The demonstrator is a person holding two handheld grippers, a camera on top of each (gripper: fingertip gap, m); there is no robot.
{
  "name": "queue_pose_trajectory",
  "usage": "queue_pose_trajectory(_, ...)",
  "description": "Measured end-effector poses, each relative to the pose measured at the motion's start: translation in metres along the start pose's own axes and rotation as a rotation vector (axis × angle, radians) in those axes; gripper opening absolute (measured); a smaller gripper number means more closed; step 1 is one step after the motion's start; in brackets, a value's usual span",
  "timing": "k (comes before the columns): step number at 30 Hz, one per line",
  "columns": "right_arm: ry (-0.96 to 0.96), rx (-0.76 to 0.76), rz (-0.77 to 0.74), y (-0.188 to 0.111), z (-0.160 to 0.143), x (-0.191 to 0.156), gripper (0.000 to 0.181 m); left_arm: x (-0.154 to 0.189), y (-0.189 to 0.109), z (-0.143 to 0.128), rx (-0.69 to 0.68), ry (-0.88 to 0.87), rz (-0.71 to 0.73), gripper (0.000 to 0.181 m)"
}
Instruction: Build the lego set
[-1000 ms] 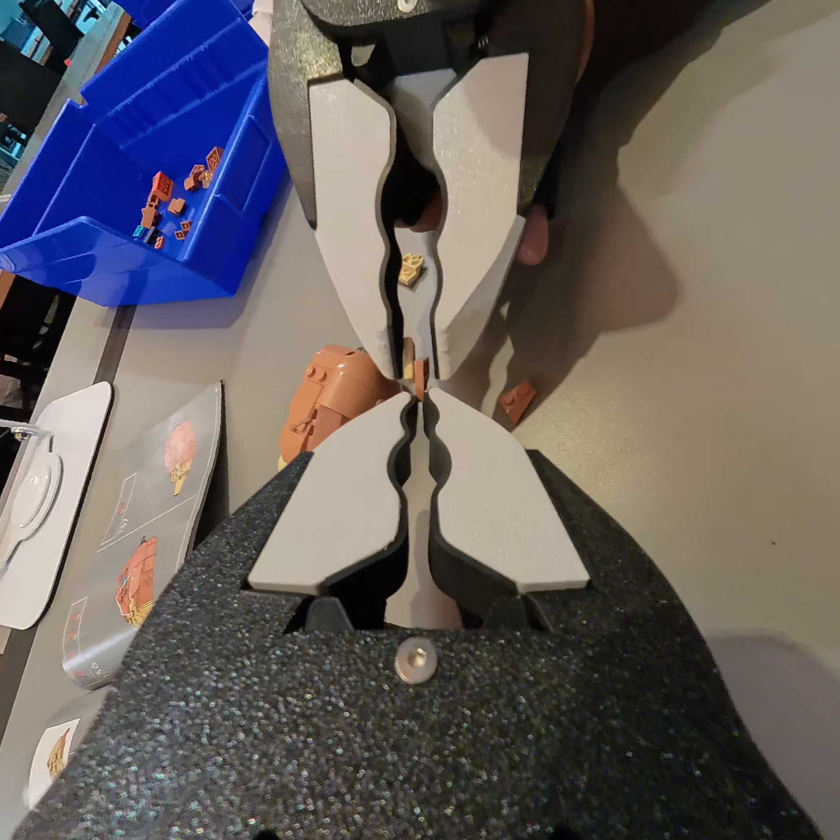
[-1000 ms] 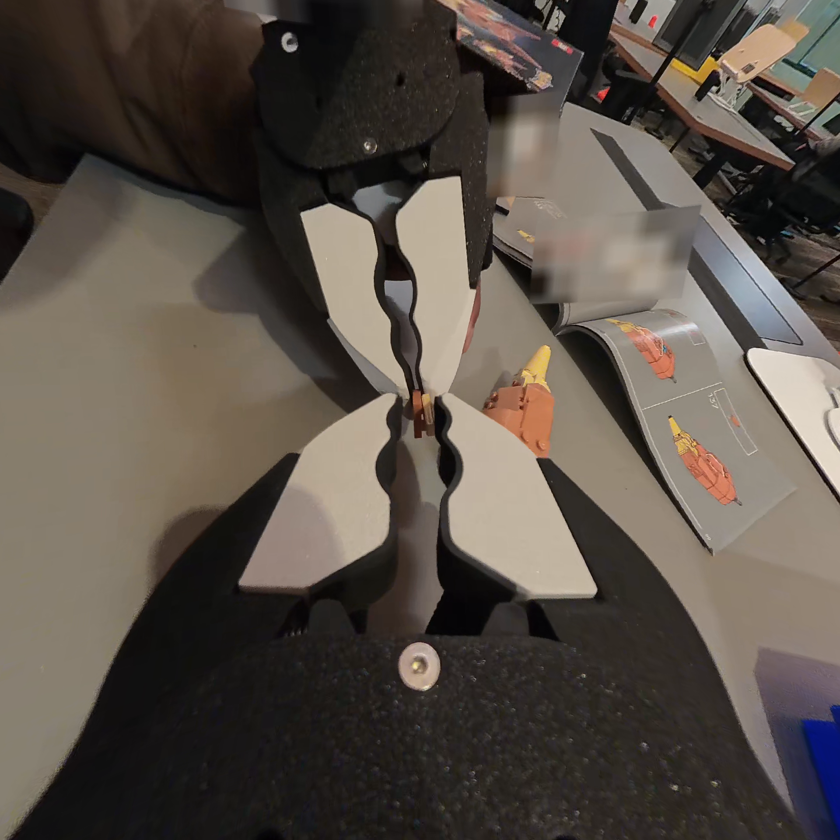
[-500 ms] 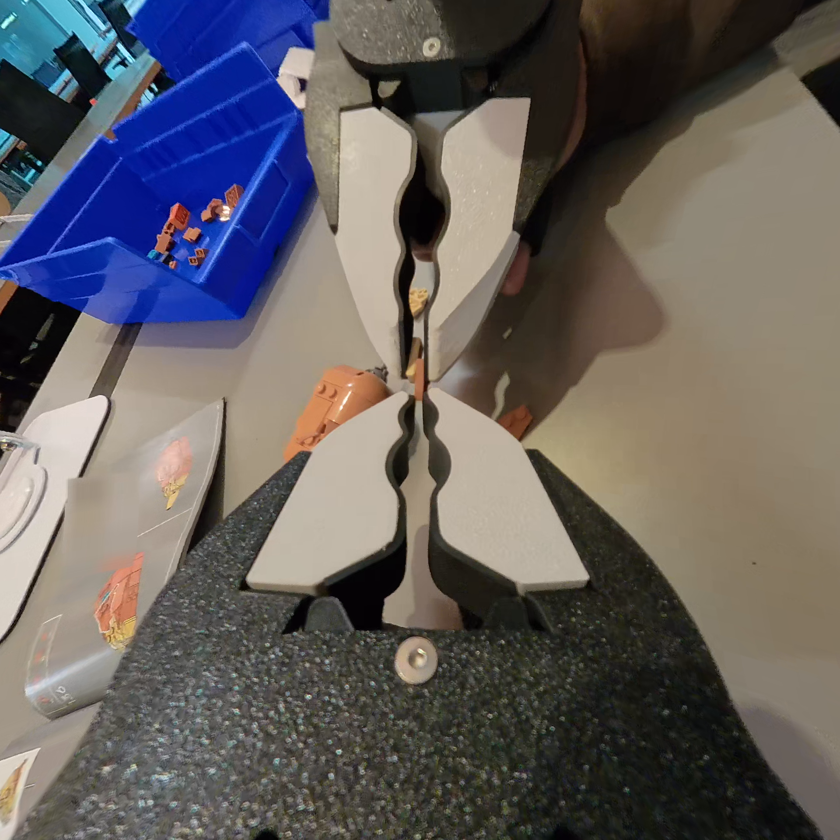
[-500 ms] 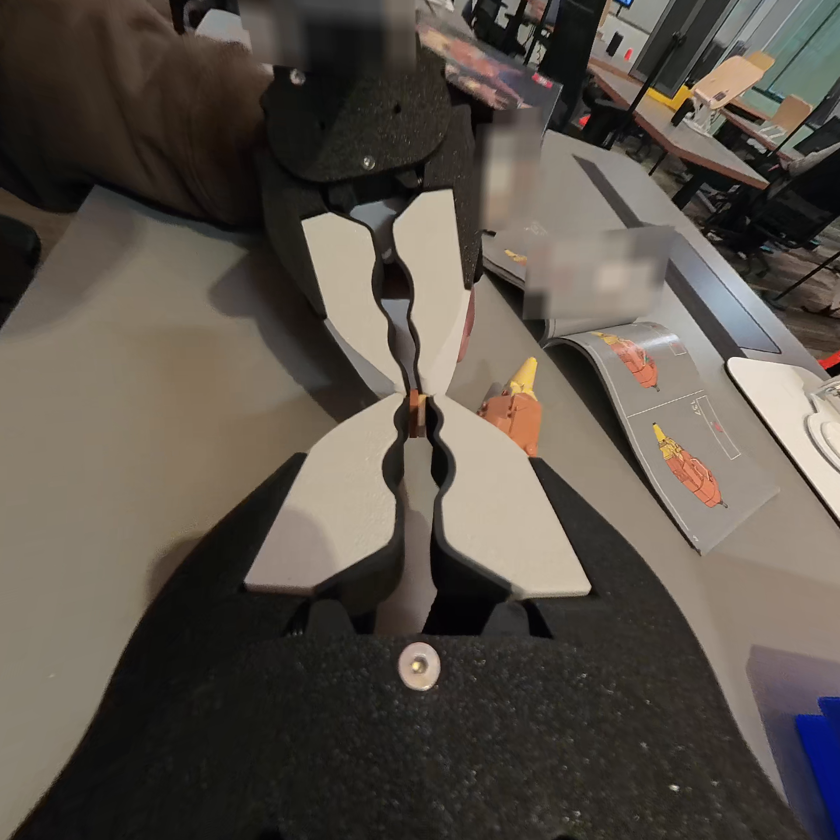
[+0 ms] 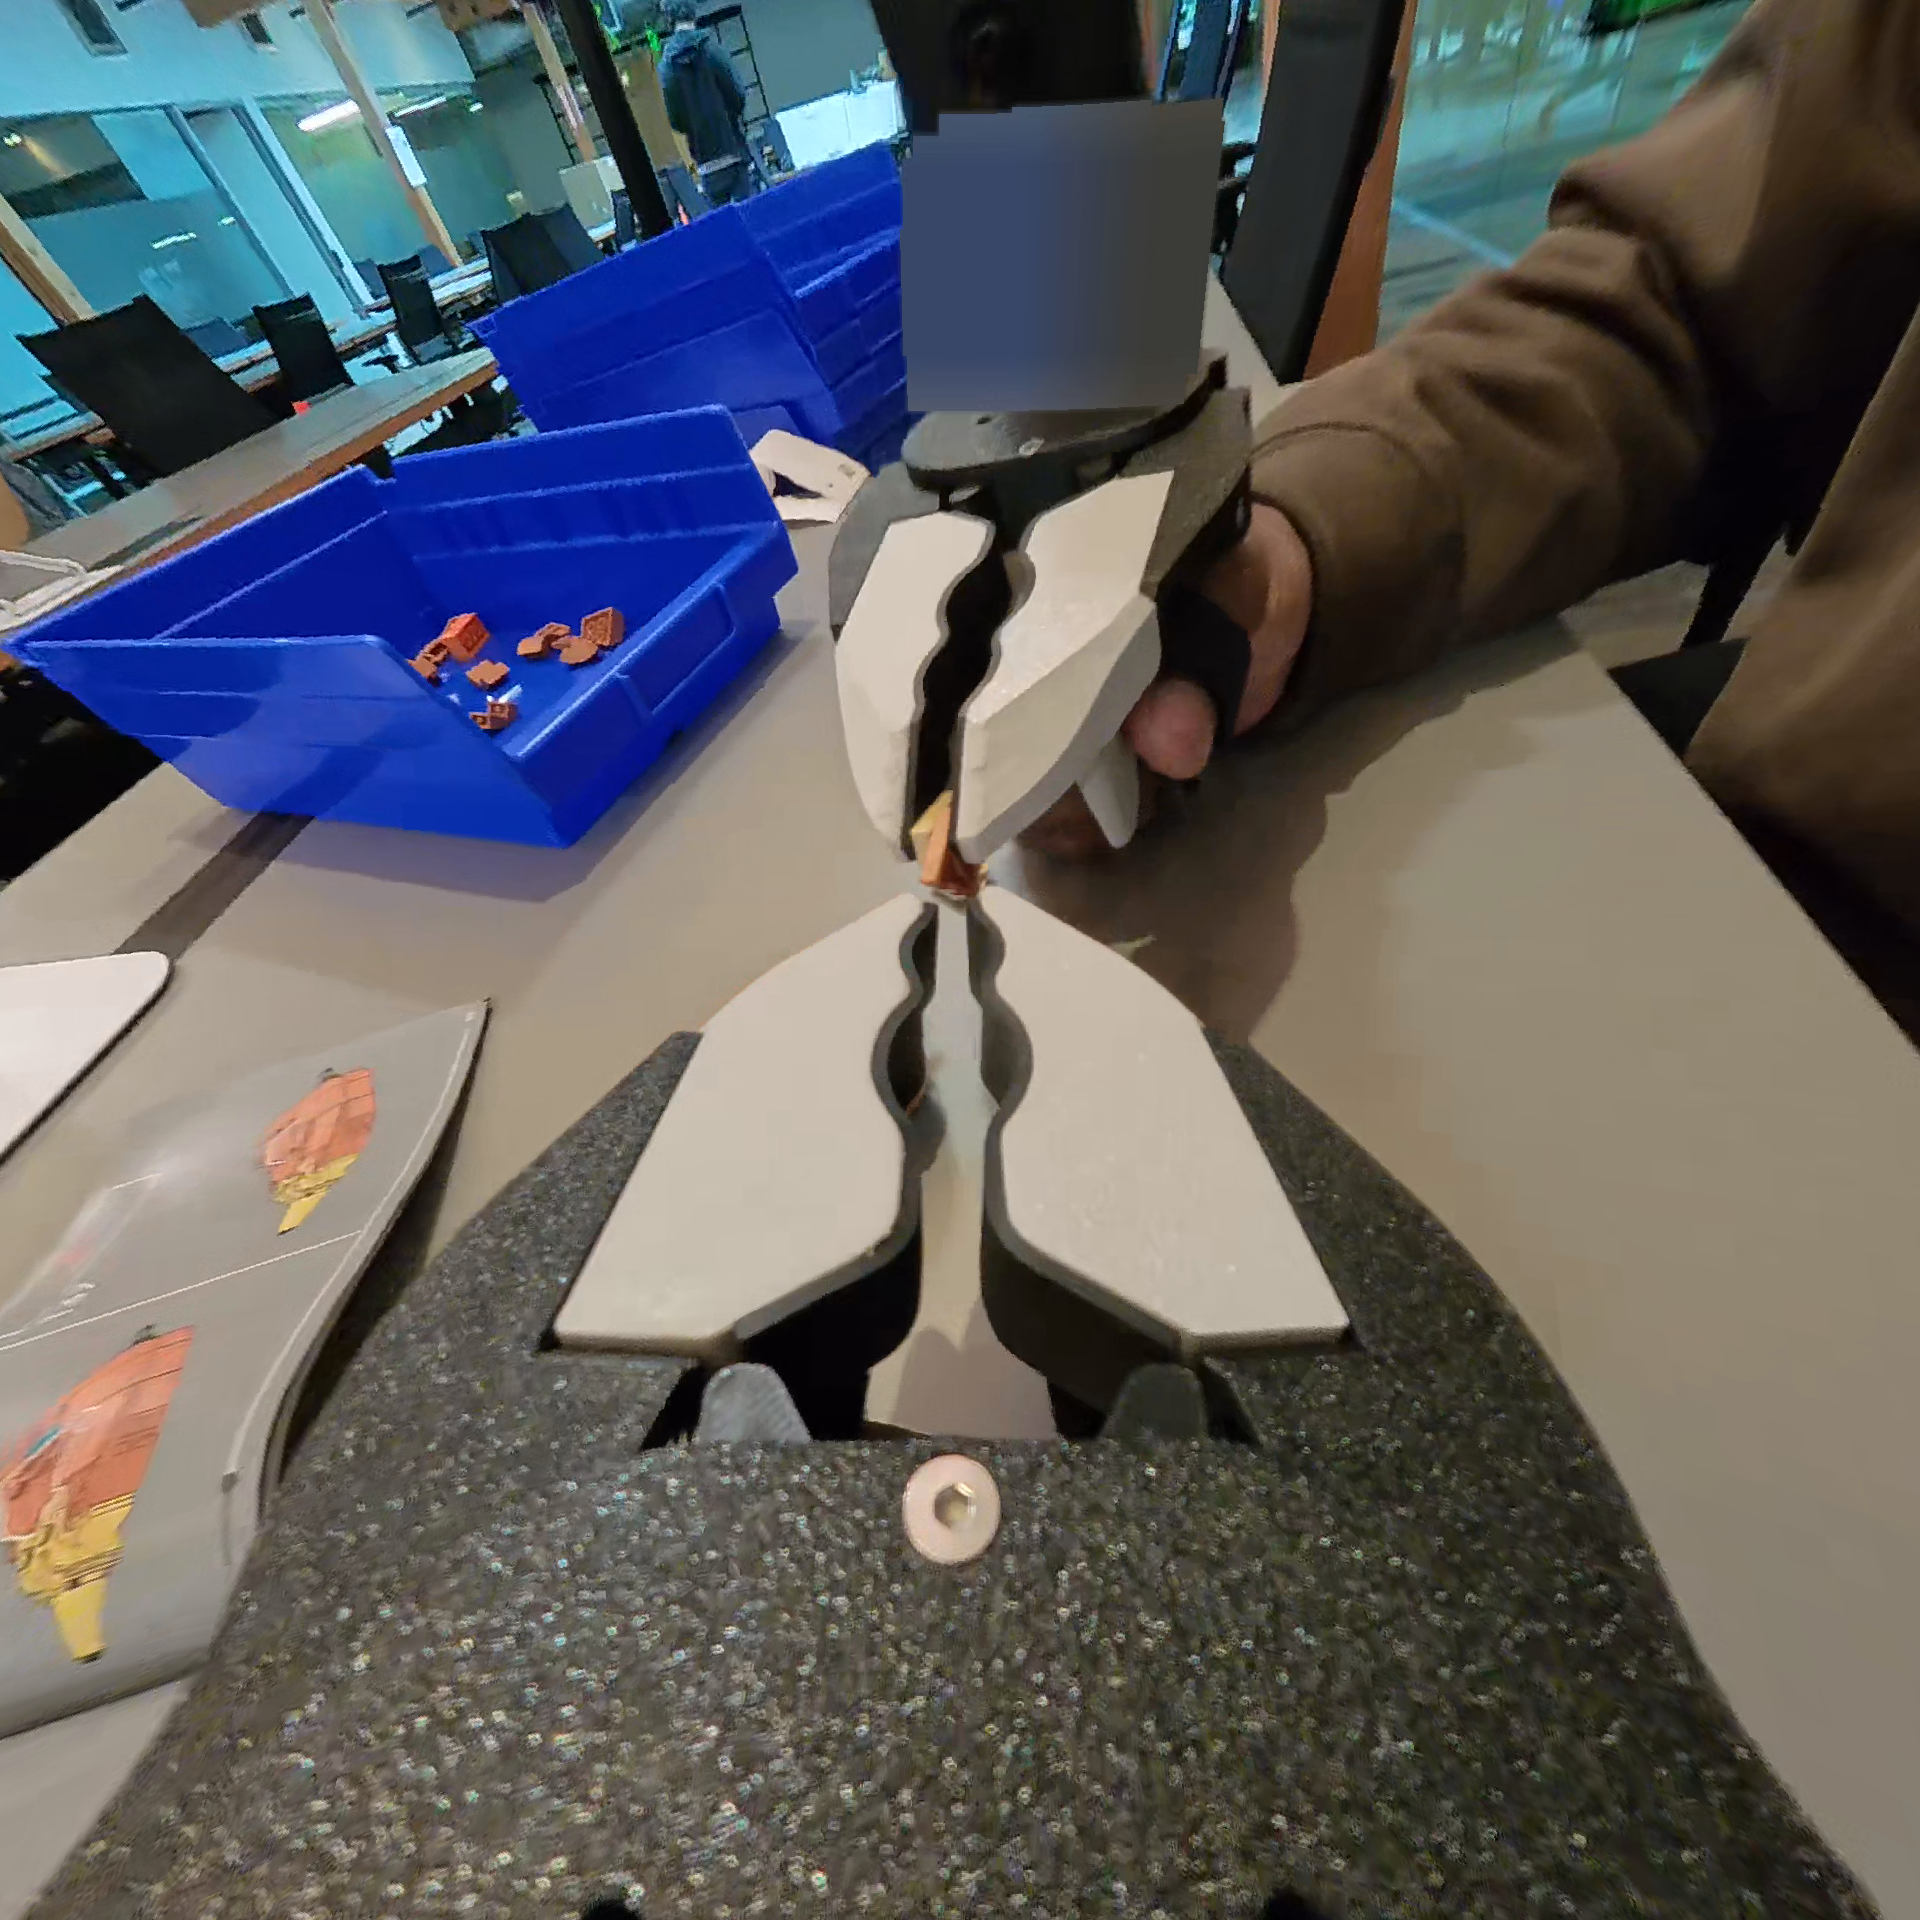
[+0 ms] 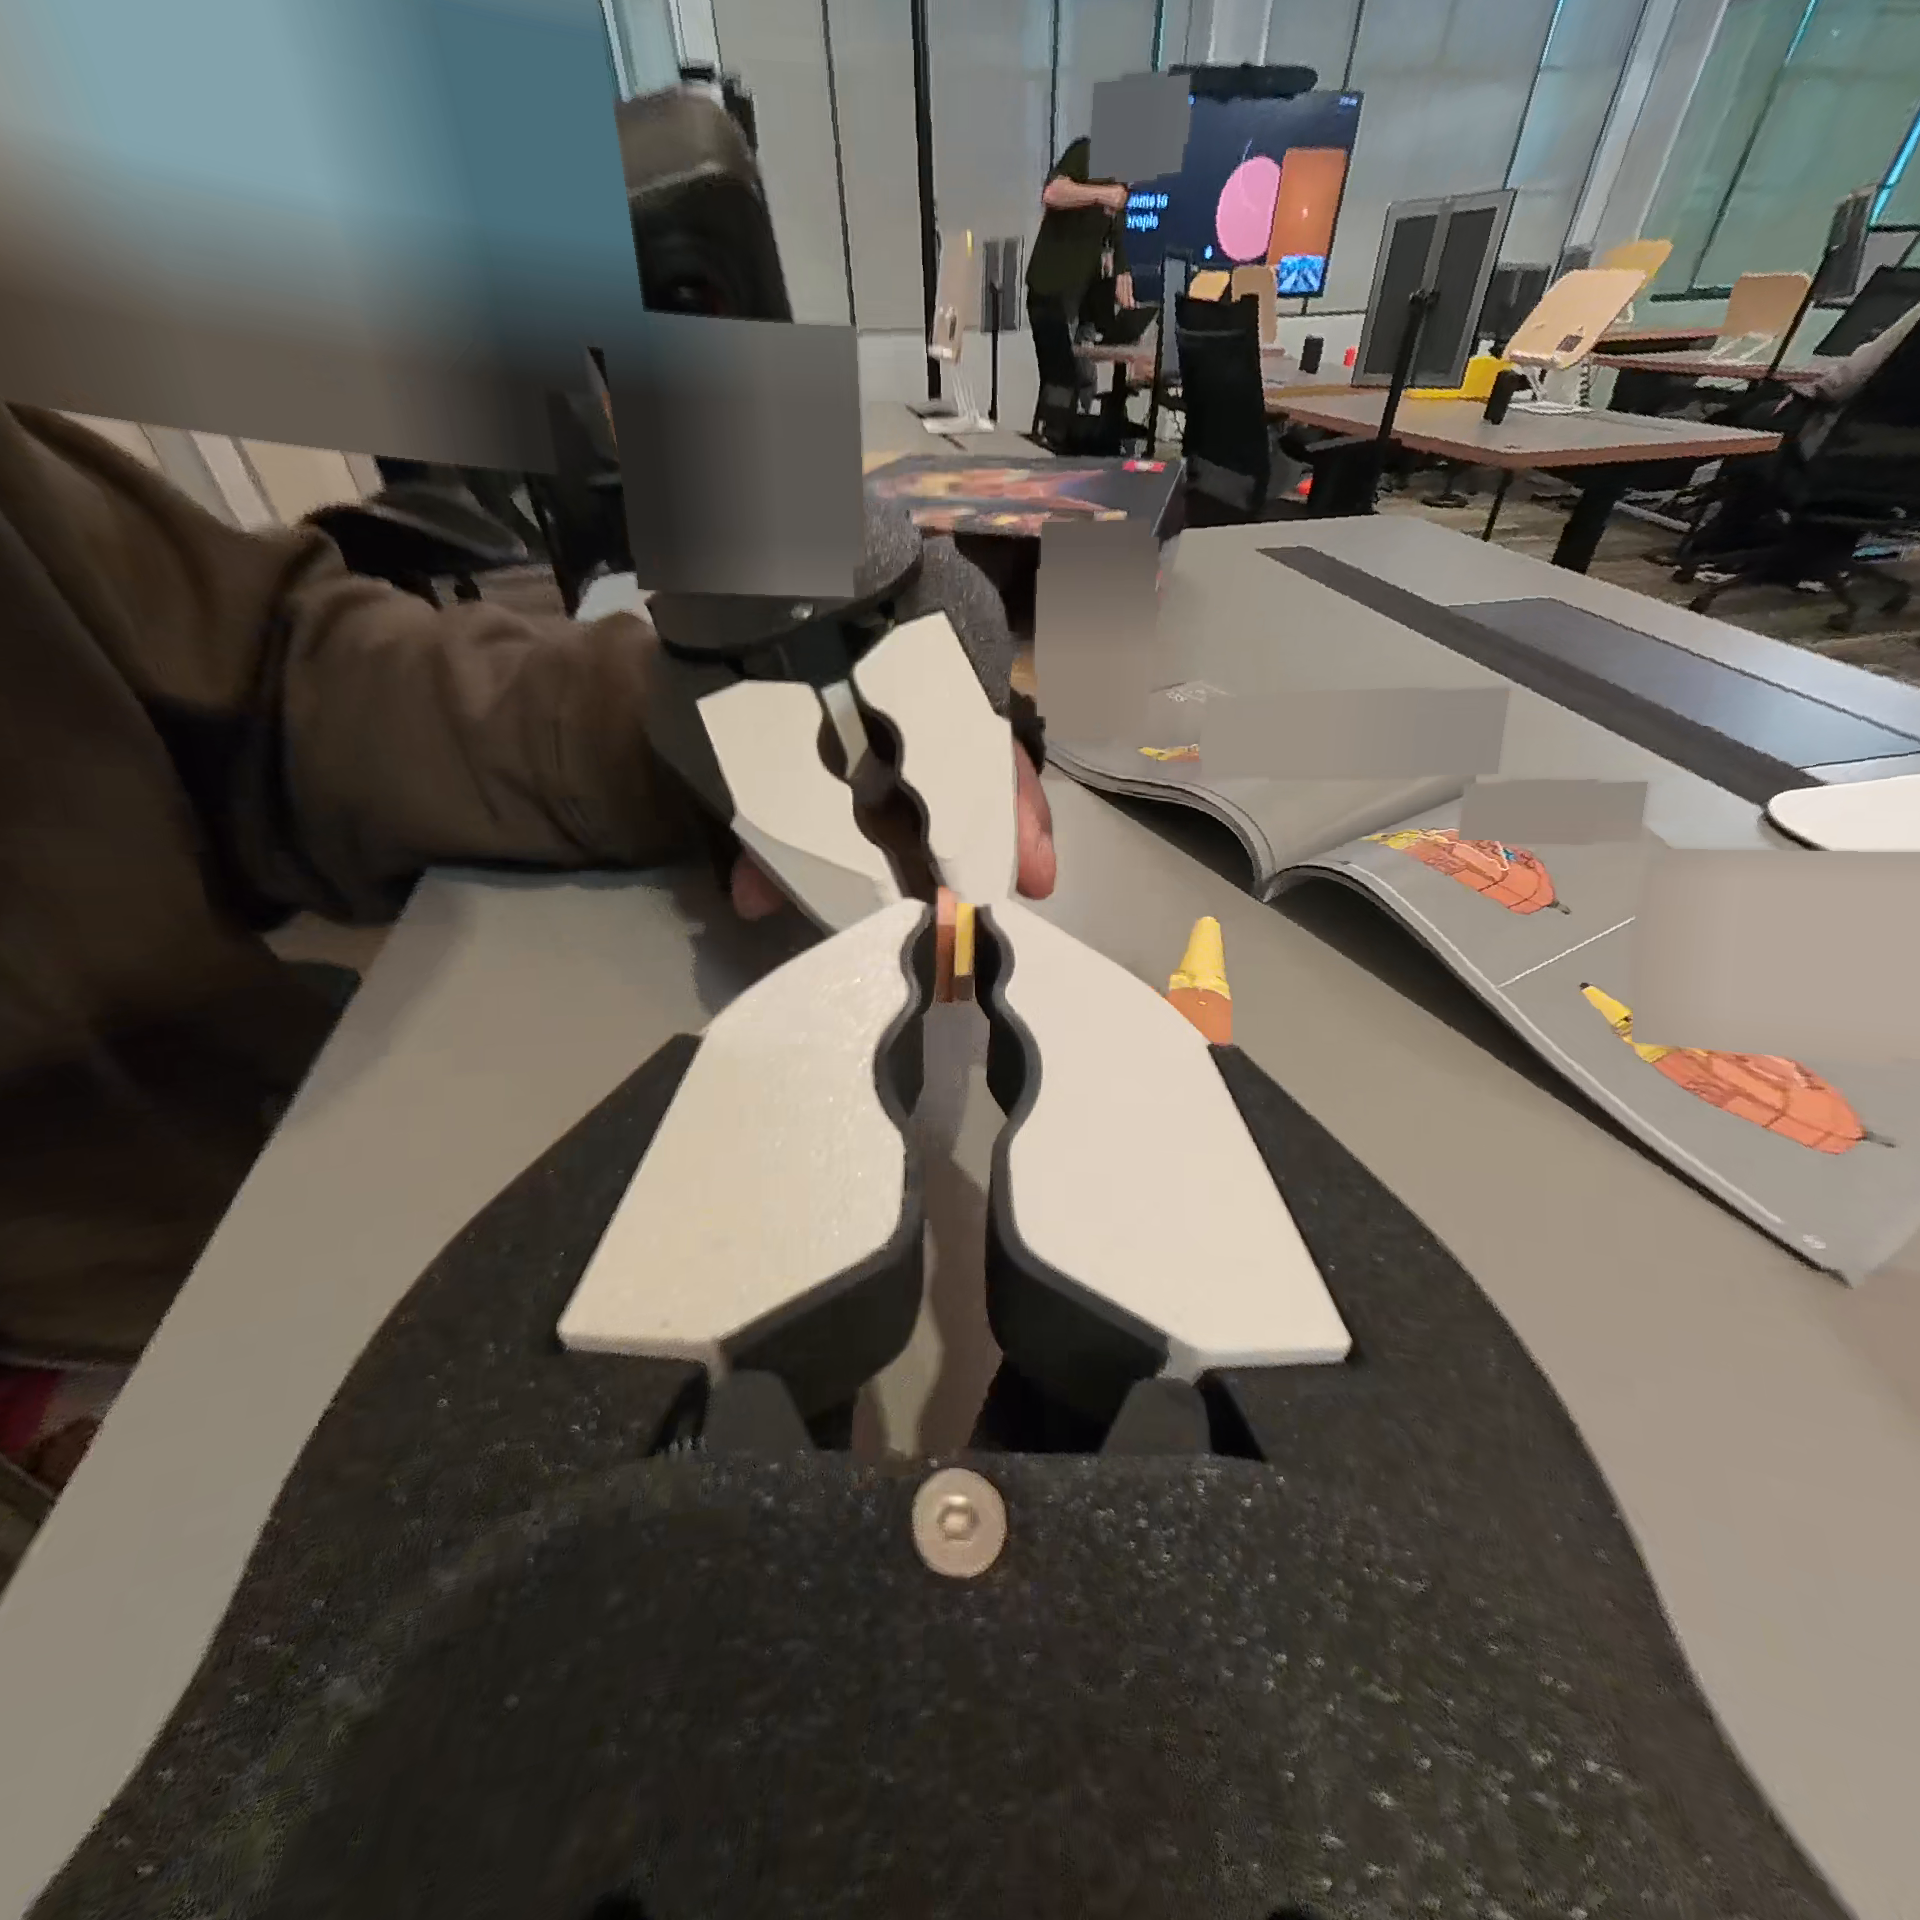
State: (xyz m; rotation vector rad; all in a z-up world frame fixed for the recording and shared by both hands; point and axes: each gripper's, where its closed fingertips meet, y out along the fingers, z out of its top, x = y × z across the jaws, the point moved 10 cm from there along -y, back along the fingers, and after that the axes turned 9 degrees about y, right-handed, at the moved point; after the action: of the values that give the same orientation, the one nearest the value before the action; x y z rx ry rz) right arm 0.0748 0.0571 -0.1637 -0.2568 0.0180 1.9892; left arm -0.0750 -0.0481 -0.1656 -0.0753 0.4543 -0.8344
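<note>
Step in hand, as I read it: mating two small plates in mid-air. Right gripper (image 6: pixel 951 920) is clamped on a stacked brown-and-tan plate pair (image 6: pixel 954 951). Left gripper (image 5: pixel 948 906) is pinched nearly closed, tips touching the pair's edge (image 5: pixel 943 857); can't tell if it actually grips. Both are raised above the partly built orange model (image 6: pixel 1200 982) on the table (image 6: pixel 468 1091). Next: squeeze square, no twisting.

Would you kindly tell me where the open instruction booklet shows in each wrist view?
Left wrist view: instruction booklet at lower left edge.
Right wrist view: booklet at right, mid-height.
Shared landmark: the small brown-and-tan piece near picture centre.
</note>
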Motion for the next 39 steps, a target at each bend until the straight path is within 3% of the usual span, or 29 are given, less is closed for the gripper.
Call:
queue_pose_trajectory(6,0.130,0.097,0.060,-0.001,0.001,0.005,0.006,-0.003,0.000,0.001,0.086,-0.111,-0.017,0.006)
queue_pose_trajectory(17,0.200,0.138,0.073,-0.001,0.002,0.009,0.007,-0.009,0.002,-0.003,0.187,-0.321,-0.048,0.006)
queue_pose_trajectory(39,0.185,0.117,0.087,0.000,0.001,0.007,0.006,-0.011,-0.006,0.001,0.217,-0.268,-0.040,0.006)
